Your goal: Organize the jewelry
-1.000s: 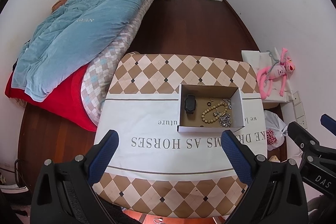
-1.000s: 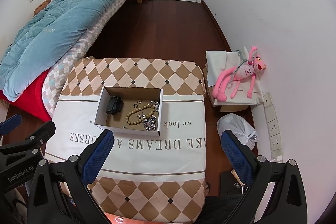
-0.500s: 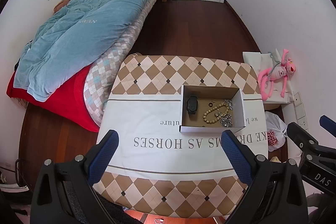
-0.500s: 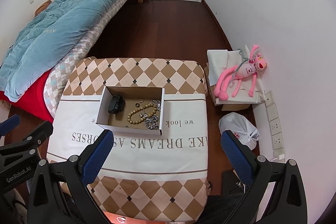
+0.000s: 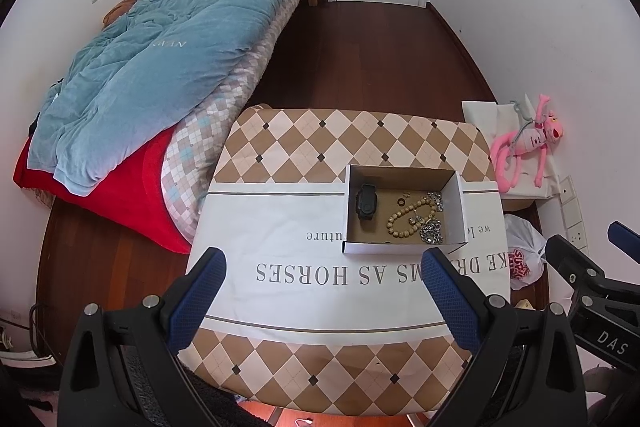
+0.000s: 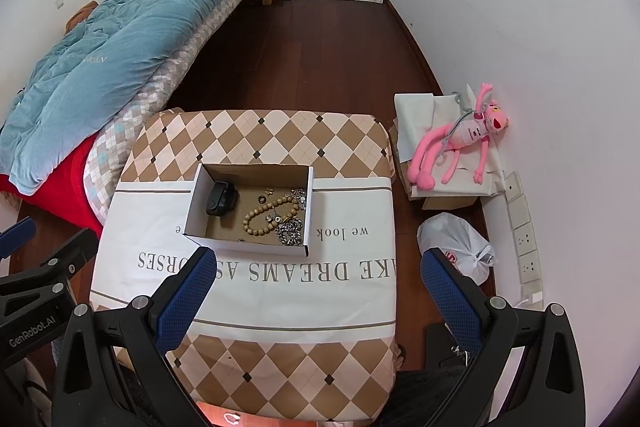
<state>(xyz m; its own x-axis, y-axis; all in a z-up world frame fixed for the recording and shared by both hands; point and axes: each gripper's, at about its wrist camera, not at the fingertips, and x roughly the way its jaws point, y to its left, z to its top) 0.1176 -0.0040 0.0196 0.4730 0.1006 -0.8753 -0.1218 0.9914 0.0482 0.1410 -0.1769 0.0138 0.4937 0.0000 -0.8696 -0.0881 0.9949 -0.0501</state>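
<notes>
We hold both tongs spread wide and empty above the near edge of the counter (image 5: 280, 227): the left tongs (image 5: 322, 291) and the right tongs (image 6: 316, 291) grip nothing. Ahead of them sits the open cardboard box (image 5: 460, 203), and the jewelry lies inside it. The wooden bead bracelet (image 6: 268, 217) looks light and limp, so we judge it best pinched across one stretch of beads, where it should drape. The silver chain (image 6: 290, 231), touching it, looks heavier, slippery and apt to snag the beads. The black watch (image 6: 220, 201), at the box's left end, is stiffer; its body gives a firm hold. Small rings near the back wall look fiddly. The box walls crowd any low approach. Beside the counter are the bed with the blue quilt (image 5: 160, 67), a pink plush toy (image 6: 460, 143) and a plastic bag (image 6: 456, 243).
</notes>
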